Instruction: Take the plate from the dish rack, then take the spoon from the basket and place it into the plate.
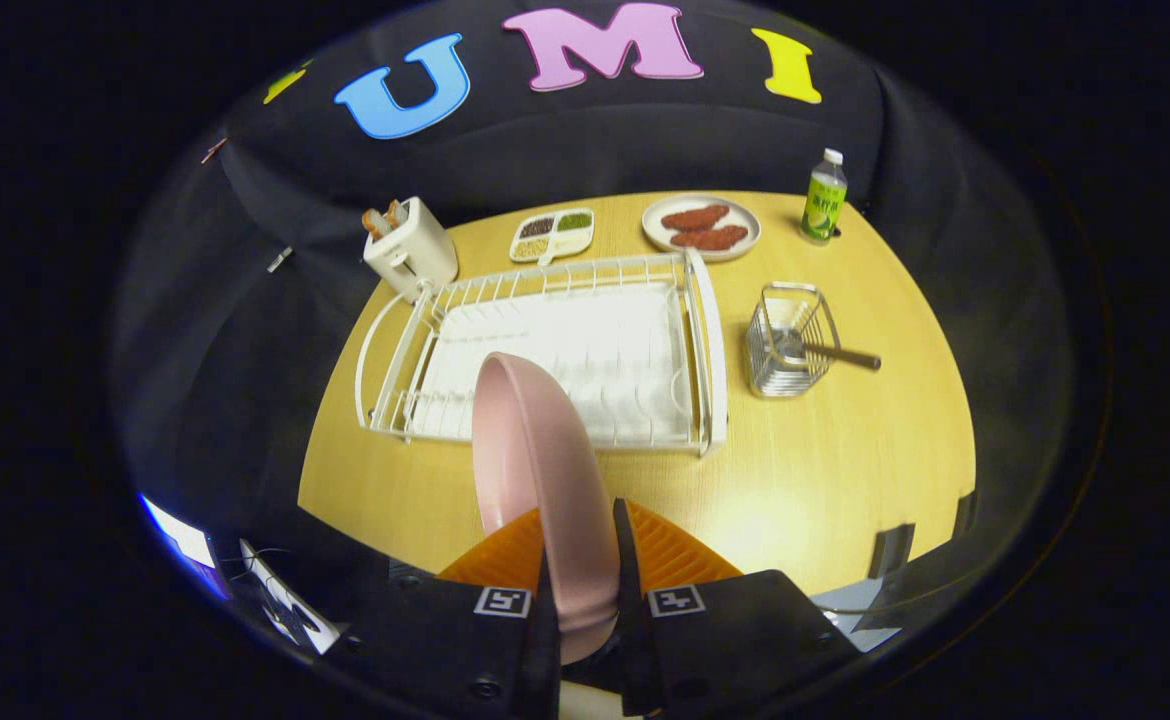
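Plate [535, 450] clamped in claw [581, 560], rack [555, 350], basket [790, 345] beyond

The pink plate [535, 470] hides part of the dish rack [555, 350]; the spoon [835, 353] bowl sits obscured inside the basket [790, 345].

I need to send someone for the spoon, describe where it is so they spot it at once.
On the wooden table, right of the white dish rack, stands a small wire basket. The spoon lies in it, dark handle poking out rightward, the only utensil there. The tool grips the pink plate.
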`<state>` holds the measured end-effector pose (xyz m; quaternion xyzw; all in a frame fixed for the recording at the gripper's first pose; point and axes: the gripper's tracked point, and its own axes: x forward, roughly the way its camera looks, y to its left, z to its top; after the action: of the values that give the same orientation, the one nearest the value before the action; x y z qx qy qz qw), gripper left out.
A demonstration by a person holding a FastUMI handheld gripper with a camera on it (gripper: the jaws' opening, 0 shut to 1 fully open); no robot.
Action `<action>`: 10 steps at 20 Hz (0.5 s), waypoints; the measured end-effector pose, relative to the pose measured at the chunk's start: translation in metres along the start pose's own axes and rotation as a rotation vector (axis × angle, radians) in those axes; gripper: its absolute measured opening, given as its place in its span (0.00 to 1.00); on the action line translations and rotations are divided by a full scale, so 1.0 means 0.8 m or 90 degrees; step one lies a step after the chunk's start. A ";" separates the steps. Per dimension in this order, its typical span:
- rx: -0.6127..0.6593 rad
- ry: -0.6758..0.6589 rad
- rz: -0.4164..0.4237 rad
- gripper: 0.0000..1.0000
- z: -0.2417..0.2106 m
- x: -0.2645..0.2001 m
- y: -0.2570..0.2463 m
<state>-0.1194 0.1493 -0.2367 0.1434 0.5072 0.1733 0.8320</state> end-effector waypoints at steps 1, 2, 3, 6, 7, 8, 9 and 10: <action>0.010 0.020 0.004 0.27 -0.022 0.006 -0.003; 0.020 0.034 0.008 0.27 -0.041 0.013 -0.006; 0.030 0.043 0.012 0.27 -0.054 0.021 -0.007; 0.036 0.044 0.012 0.27 -0.076 0.048 -0.022; 0.035 0.039 0.012 0.27 -0.078 0.056 -0.026; 0.041 0.035 0.017 0.27 -0.078 0.064 -0.029; 0.054 0.034 0.030 0.27 -0.077 0.070 -0.029; 0.070 0.038 0.048 0.28 -0.078 0.076 -0.025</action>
<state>-0.1466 0.1614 -0.3214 0.2028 0.5347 0.1801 0.8004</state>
